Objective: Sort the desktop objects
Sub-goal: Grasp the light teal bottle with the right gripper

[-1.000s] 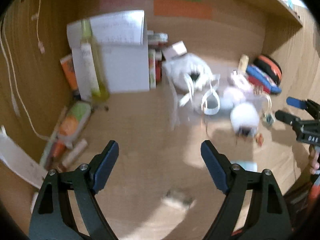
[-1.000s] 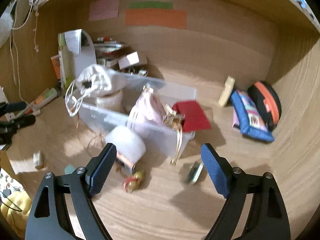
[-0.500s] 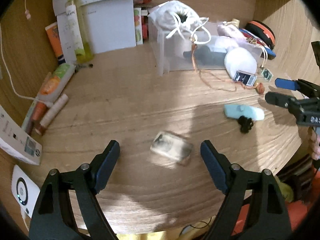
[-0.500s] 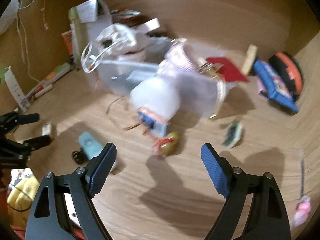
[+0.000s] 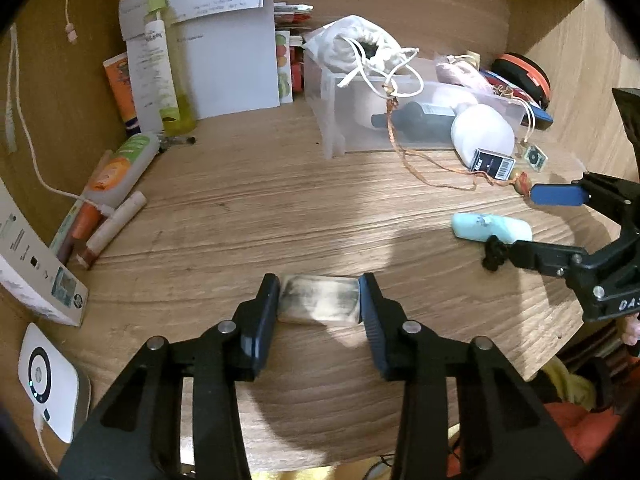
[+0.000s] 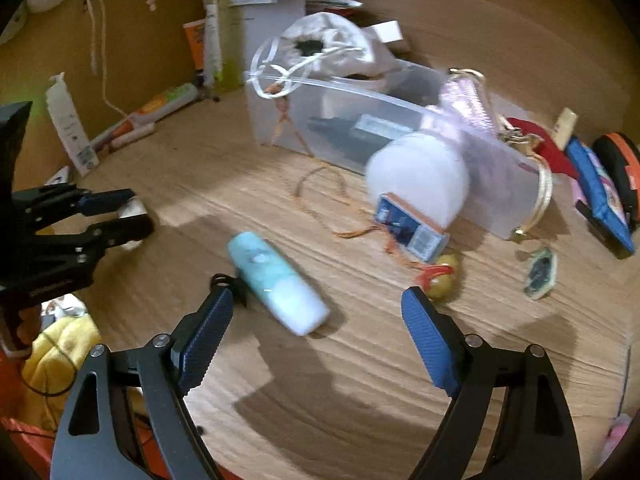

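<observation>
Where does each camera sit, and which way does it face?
Left wrist: on the left gripper, looking along its fingers across the desk to the clear bin; its pads clamp a small block.
Right wrist: on the open right gripper, looking down over the mint tube toward the bin.
Shared: bin, tube, and each view shows the other gripper.

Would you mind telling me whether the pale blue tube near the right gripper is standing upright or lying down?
Lying down: the pale blue tube rests lengthwise on the wooden desk.
</observation>
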{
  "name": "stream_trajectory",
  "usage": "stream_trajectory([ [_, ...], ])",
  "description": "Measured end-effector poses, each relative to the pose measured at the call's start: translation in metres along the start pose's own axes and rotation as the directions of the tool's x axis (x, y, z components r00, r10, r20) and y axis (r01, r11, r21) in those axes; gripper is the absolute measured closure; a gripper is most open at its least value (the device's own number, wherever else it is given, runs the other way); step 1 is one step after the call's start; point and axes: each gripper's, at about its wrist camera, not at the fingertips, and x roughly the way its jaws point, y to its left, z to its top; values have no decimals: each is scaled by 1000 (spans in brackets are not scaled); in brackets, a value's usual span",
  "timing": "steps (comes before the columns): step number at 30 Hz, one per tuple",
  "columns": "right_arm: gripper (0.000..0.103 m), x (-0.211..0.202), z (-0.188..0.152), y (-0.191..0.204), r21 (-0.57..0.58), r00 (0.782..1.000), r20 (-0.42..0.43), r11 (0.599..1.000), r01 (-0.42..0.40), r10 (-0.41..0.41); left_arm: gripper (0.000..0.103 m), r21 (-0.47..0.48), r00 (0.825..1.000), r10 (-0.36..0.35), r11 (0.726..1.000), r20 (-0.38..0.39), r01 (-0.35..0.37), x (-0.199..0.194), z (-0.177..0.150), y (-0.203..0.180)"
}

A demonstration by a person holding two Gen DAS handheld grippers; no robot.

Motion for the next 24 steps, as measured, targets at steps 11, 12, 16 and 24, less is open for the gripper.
stream_trajectory([
  [11, 26, 18, 9, 29, -107, 1000, -17, 994, -8, 6, 63, -61, 1000, -2, 998, 3, 2, 1, 3, 13],
  [12, 33, 18, 9, 28, -104, 1000, -19, 994, -19, 17, 63, -72, 1000, -4, 997, 3, 4, 1, 4, 15],
  [16, 53, 16, 8, 19, -75, 998, -26, 996, -58, 56, 63, -109, 1000, -9, 994, 3, 9, 4, 10, 23],
  [24, 67, 12, 4, 5, -26, 999, -20, 999, -42, 42, 63, -117, 998, -37, 992, 51, 43, -2, 31, 15],
])
